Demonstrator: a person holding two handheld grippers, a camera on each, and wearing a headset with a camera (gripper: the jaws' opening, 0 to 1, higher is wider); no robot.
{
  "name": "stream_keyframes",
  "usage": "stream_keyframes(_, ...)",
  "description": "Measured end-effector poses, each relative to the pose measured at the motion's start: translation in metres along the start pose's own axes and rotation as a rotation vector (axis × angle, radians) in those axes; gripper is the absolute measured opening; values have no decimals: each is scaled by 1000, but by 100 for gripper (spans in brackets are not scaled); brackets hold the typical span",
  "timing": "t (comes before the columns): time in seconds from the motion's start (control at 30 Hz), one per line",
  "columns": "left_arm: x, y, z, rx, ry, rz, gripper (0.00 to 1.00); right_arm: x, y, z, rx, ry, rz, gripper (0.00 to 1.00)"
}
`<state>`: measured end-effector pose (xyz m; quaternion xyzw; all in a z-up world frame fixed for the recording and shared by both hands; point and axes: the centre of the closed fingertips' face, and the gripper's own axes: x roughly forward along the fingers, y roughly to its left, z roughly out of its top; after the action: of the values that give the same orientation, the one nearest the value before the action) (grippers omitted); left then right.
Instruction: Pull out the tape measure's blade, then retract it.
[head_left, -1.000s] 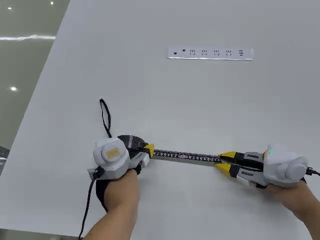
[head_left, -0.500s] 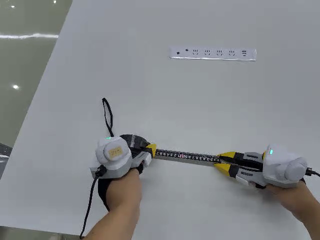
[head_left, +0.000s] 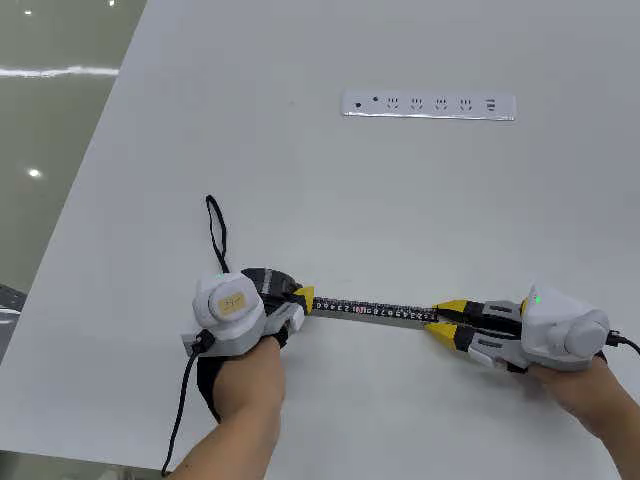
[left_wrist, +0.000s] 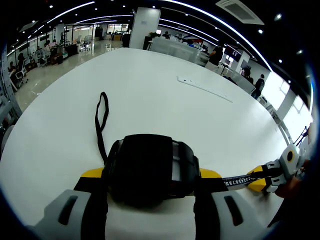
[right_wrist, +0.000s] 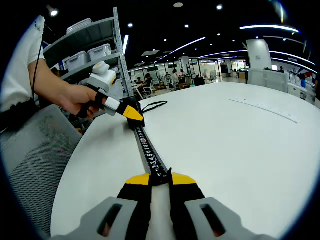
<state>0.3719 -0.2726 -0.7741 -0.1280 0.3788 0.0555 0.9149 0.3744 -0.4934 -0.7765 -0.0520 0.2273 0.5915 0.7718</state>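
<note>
Slightly nearer the tape measure's case than a second ago, my right gripper has let some blade run back in. Its jaws are pressed together on the blade's end; my left gripper clamps the case on the tabletop. I judge the case rigid, best held across its flanks; the thin blade is springy, slick and eager to snap home, so pinch near its end. A strap trails beyond the case; a power strip lies well beyond it.
</note>
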Motion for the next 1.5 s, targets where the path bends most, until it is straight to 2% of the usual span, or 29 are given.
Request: stream_keyframes(1.5, 0, 0, 0, -2, 6, -7, 69, 35, 15, 15, -16, 7, 87, 12)
